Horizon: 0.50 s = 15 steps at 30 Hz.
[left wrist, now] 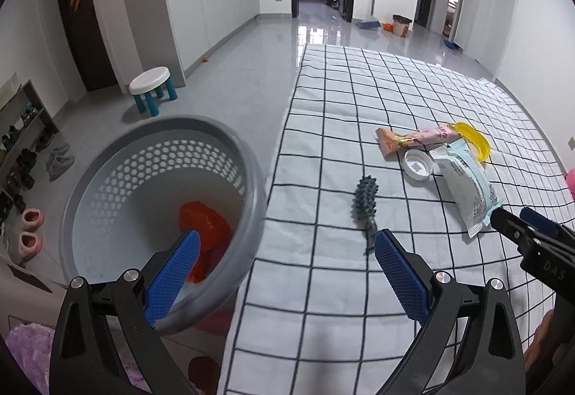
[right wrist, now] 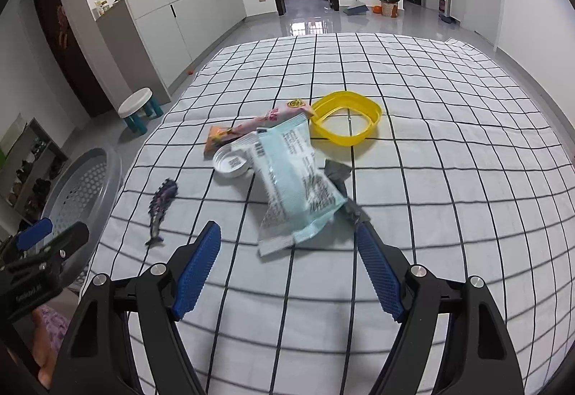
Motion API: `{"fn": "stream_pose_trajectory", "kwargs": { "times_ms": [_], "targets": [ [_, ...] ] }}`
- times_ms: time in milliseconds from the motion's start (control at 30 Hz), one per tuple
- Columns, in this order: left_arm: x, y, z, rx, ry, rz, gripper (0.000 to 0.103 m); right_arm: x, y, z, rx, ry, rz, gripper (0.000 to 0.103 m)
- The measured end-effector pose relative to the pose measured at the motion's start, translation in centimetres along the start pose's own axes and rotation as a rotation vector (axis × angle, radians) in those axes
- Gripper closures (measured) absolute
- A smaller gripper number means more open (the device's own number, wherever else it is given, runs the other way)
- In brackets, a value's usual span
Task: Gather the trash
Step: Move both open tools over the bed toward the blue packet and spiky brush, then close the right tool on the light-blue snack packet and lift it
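- Two grippers: the left gripper (left wrist: pixel 285 247) and the right gripper (right wrist: pixel 289 240), jaws wide on both, nothing between them.
- One checked cloth (right wrist: pixel 431 79) carrying six scraps at mid-frame: one pale blue wrapper (right wrist: pixel 293 179), one pink wrapper (right wrist: pixel 258 122), one white cap (right wrist: pixel 231 163), one yellow ring lid (right wrist: pixel 345 122), one dark spiky piece (right wrist: pixel 161 204), one grey foil scrap (right wrist: pixel 337 172) partly under the blue wrapper.
- One grey perforated basket (left wrist: pixel 107 179) at the left wrist view's lower left, beside the cloth, holds one orange-red bag (left wrist: pixel 206 226).
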<state>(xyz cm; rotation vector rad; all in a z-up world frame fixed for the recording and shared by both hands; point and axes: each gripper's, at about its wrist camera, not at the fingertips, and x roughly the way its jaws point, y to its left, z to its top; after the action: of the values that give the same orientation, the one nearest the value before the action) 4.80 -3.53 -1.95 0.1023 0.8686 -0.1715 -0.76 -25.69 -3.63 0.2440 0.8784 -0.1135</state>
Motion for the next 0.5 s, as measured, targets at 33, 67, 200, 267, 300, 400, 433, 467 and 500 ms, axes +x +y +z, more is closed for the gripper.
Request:
{"fn": "stream_pose_trajectory", "kwargs": {
  "times_ms": [33,67,200,267,300,400,433,467,500],
  "targets": [
    [0.2,-0.3,0.3,0.003,-0.001,-0.002,0.007,0.2,-0.1,0.3,0.000,0.004,0.001,0.028],
    [0.4,-0.4,0.5,0.004,-0.001,-0.003,0.007,0.6,-0.2,0.6,-0.002,0.011,-0.001,0.028],
    [1.3,-1.1,1.1,0.007,0.005,-0.015,0.007,1.7,-0.3,1.7,-0.016,0.023,-0.005,0.028],
    [1.7,-1.3,1.3,0.008,0.011,-0.021,0.007,2.6,-0.3,2.3,-0.026,0.033,-0.008,0.028],
    [1.9,-1.5,1.4,0.010,0.013,-0.022,0.007,2.9,-0.3,2.5,-0.030,0.036,-0.009,0.028],
    [2.4,-1.9,1.4,0.024,0.017,-0.016,0.007,3.9,-0.1,3.1,-0.042,0.043,-0.014,0.028],
    [2.6,-2.0,1.3,0.029,0.021,-0.014,0.007,4.2,0.0,3.2,-0.046,0.043,-0.017,0.028],
    [2.7,-2.1,1.2,0.031,0.025,-0.013,0.007,4.5,0.0,3.3,-0.050,0.044,-0.021,0.028],
    [2.8,-2.0,1.2,0.030,0.028,-0.014,0.007,4.8,0.1,3.5,-0.053,0.047,-0.023,0.028]
  ]
}}
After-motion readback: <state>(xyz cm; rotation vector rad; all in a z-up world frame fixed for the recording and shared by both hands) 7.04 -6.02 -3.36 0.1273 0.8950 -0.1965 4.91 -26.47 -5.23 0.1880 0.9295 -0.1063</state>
